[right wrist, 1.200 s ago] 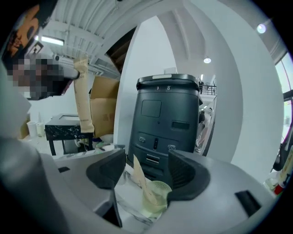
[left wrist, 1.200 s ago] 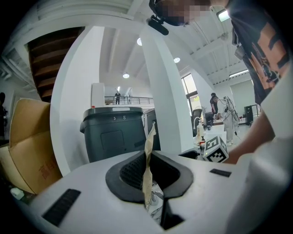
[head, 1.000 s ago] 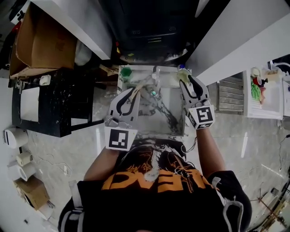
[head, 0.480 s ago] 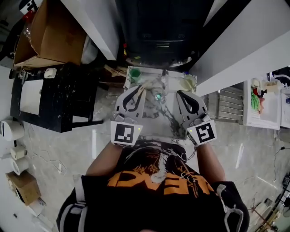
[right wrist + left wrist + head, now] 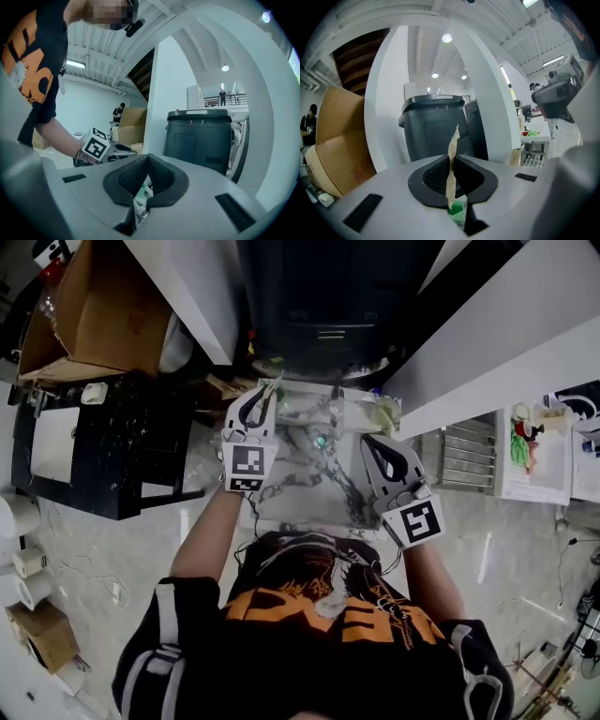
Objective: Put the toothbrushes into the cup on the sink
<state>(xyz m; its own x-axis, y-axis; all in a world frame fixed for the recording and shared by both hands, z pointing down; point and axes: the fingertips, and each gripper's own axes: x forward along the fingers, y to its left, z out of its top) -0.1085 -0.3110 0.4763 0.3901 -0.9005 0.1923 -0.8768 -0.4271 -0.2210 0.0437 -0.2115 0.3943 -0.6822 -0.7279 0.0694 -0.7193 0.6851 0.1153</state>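
My left gripper [image 5: 264, 393] is shut on a thin beige toothbrush [image 5: 452, 164] that stands upright between its jaws. It hovers at the sink's [image 5: 309, 498] back left corner, right over the green cup [image 5: 457, 212], which the head view mostly hides. My right gripper [image 5: 368, 440] hangs over the right side of the basin, shut, with nothing between its jaws [image 5: 146, 171]. A pale yellowish cup [image 5: 385, 411] stands at the sink's back right corner, beyond the right gripper.
A dark grey bin [image 5: 436, 126] stands behind the sink between white pillars. A cardboard box [image 5: 94, 315] and a black table [image 5: 112, 446] lie to the left, a metal rack [image 5: 464, 460] to the right. The faucet [image 5: 333, 401] rises at the back middle.
The left gripper has carried the toothbrush toward the sink's back left corner. The right gripper has drawn back from the yellowish cup toward the person.
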